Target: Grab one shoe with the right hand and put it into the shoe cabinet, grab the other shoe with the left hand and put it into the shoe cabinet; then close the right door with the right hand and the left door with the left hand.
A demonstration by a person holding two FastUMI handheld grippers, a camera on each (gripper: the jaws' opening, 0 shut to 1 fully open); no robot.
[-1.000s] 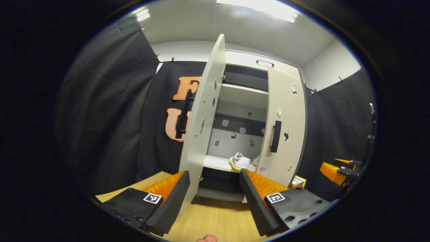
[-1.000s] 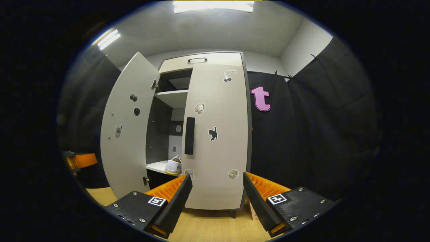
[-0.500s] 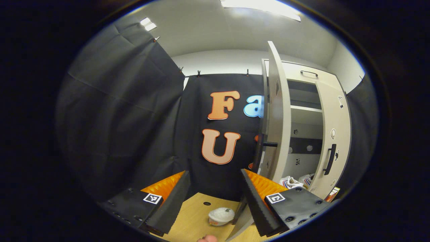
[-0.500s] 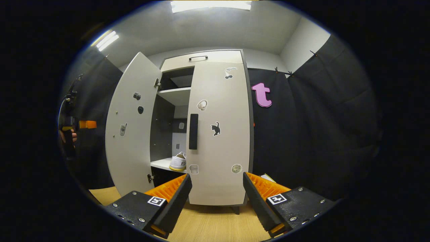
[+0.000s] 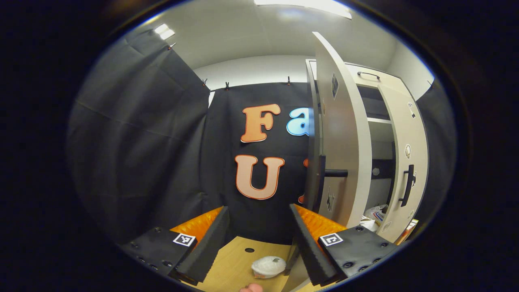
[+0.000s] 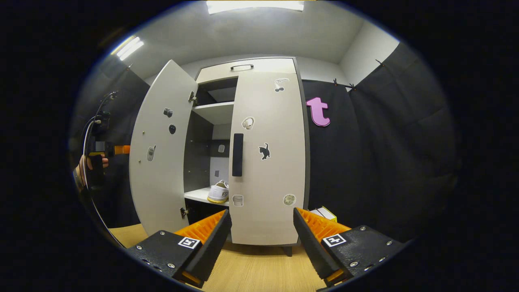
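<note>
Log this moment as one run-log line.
shoe: on cabinet shelf | right door: closed | left door: open | left gripper: open, empty, behind left door | right gripper: open, empty

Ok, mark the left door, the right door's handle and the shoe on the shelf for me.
left door [image 6: 162, 162], right gripper view, middle of its inner face.
right door's handle [image 6: 237, 155], right gripper view, middle of the bar.
shoe [image 6: 219, 192], right gripper view, its heel.
</note>
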